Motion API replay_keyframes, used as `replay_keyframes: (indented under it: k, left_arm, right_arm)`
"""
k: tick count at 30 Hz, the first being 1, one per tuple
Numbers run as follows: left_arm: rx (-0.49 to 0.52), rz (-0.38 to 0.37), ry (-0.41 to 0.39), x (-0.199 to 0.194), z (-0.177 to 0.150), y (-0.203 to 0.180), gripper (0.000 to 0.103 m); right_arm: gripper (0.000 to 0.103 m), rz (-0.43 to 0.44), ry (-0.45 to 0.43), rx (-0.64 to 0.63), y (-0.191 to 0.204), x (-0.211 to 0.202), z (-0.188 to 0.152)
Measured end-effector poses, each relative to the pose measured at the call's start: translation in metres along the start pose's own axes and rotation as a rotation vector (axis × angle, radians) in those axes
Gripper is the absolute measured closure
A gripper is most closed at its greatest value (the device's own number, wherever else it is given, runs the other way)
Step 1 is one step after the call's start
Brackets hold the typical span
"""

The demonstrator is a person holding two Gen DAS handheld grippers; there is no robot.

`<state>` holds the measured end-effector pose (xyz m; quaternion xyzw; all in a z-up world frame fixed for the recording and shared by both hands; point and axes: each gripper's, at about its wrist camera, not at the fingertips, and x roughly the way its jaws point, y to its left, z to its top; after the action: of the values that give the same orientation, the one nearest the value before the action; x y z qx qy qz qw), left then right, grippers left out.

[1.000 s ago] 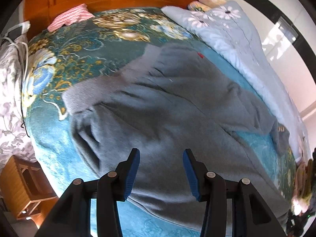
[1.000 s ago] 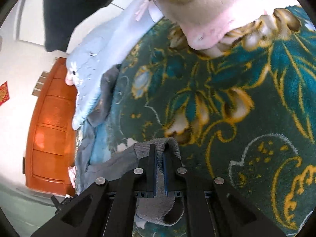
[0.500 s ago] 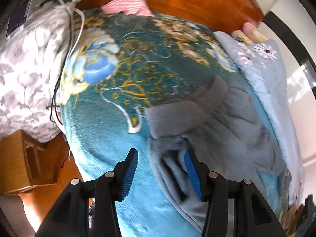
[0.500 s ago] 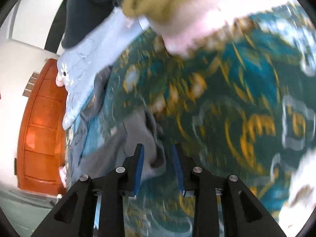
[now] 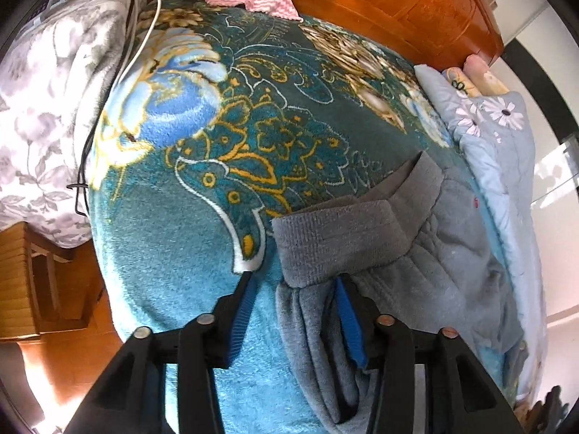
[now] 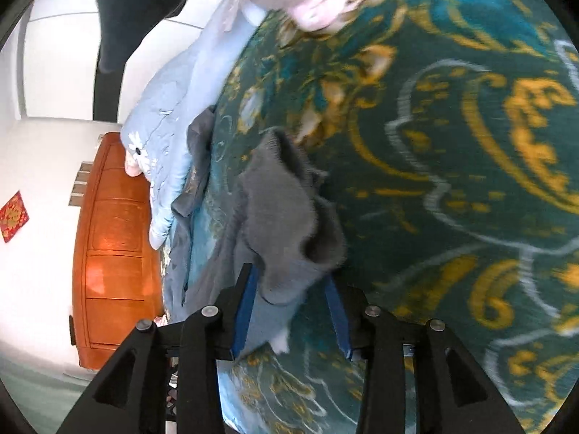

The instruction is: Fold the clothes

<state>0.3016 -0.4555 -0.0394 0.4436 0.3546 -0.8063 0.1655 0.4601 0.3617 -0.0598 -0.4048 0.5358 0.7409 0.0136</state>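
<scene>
A second ago your right gripper point(image 6: 291, 303) was pinched tight on the grey ribbed knit cuff point(image 6: 286, 199) of the sleeve; now its jaws are opening, about a third apart, and the cuff lies slack between the blue pads without being pressed. That sleeve has been laid down on the teal plush blanket with gold and blue flowers point(image 6: 452, 144), so I judge this fold placed and let go.

Your left gripper point(image 5: 295, 313) has swung from above the broad body of the grey fleece sweatshirt point(image 5: 434, 253) to its edge at 6 o'clock in the left wrist view. Its jaws are closing, roughly a third open, around the fabric just under the sweatshirt's folded grey ribbed hem band point(image 5: 340, 238). The right pad is sunk in a crease and the left pad rests on bare blanket, so nothing is clamped yet. It looks like the next corner is being picked up.

The sweatshirt is soft, thick and nappy, gathered into pleats below the band, and it runs from 6 o'clock toward 3 o'clock. The band is tighter ribbed knit, firmer than the body. The blanket pile is deep and may drag on the fleece. A pale blue quilt with white daisies point(image 5: 499, 152) lies at 2 o'clock. The right wrist view is smeared, so the cuff's exact lie is uncertain.
</scene>
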Motion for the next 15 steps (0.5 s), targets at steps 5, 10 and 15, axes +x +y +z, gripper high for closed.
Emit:
replay_keyframes:
  k: [5,10,15]
  left_arm:
    - [-0.004,-0.006,-0.016,-0.002,0.002,-0.007,0.086]
    - [0.03,-0.029,-0.093,-0.028,0.009,-0.022,0.09]
    - [0.082,0.017,-0.065,-0.023,0.008,-0.019,0.09]
  right_arm:
    - [0.096,-0.042,-0.046,-0.043,0.014,0.001,0.001]
    - [0.098,-0.045,-0.145,-0.093,0.032,-0.043,0.004]
    - [0.098,-0.13,-0.091,-0.039,0.003,-0.046,-0.004]
